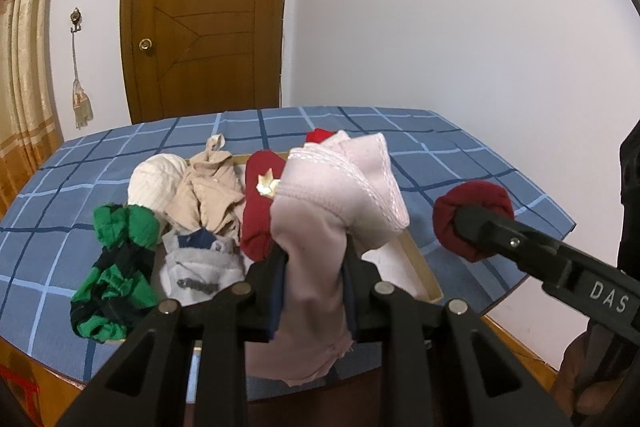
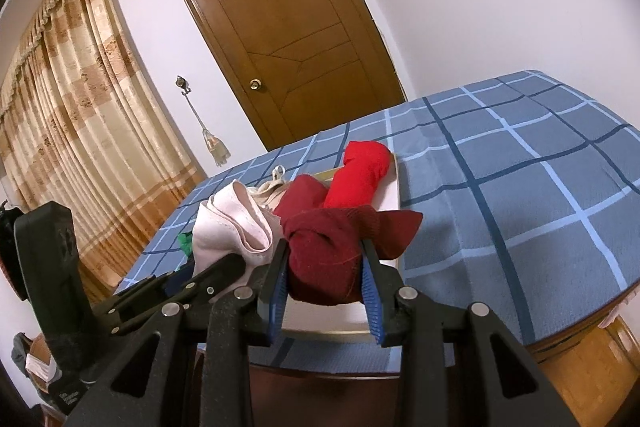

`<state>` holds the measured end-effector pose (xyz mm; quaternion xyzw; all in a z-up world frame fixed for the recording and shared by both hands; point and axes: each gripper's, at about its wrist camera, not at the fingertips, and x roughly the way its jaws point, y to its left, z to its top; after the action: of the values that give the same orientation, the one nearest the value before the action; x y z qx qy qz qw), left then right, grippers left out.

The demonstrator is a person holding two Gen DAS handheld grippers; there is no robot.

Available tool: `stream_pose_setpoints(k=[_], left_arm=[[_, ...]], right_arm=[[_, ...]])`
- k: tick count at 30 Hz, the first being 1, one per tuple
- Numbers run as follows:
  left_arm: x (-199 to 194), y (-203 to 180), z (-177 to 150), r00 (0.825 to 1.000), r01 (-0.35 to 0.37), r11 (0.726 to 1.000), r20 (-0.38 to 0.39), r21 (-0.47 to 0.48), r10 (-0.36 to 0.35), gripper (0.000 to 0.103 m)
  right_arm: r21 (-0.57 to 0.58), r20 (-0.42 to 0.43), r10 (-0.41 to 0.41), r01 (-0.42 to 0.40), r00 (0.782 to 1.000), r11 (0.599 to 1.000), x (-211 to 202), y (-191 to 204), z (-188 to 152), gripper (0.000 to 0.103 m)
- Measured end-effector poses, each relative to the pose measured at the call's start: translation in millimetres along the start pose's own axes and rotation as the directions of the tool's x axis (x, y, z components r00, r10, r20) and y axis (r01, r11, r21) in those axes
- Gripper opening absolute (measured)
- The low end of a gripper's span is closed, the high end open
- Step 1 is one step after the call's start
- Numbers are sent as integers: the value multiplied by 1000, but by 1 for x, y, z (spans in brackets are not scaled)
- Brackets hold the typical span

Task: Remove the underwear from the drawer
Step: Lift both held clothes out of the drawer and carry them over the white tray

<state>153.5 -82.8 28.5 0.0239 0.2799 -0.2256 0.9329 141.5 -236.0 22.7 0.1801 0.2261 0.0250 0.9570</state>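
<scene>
My left gripper is shut on pale pink underwear, held up above the shallow drawer tray. My right gripper is shut on a dark red garment; in the left wrist view the right gripper holds that bundle just right of the tray. The pink underwear also shows in the right wrist view, with the left gripper's fingers below it. In the tray lie a maroon piece, a beige piece, a white roll, a grey sock and a green-black piece.
The tray sits on a blue checked tablecloth over a wooden table. A bright red garment lies at the tray's far end. A wooden door, a curtain and white walls stand behind.
</scene>
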Motion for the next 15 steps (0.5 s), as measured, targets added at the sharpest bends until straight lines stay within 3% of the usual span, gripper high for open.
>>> stream_pose_setpoints(k=[15], left_arm=[[33,-6,9,999,0,1000,-33,-5,0,23]], right_arm=[[-13,-16,-58,58,998,998,29,-18,19,36]])
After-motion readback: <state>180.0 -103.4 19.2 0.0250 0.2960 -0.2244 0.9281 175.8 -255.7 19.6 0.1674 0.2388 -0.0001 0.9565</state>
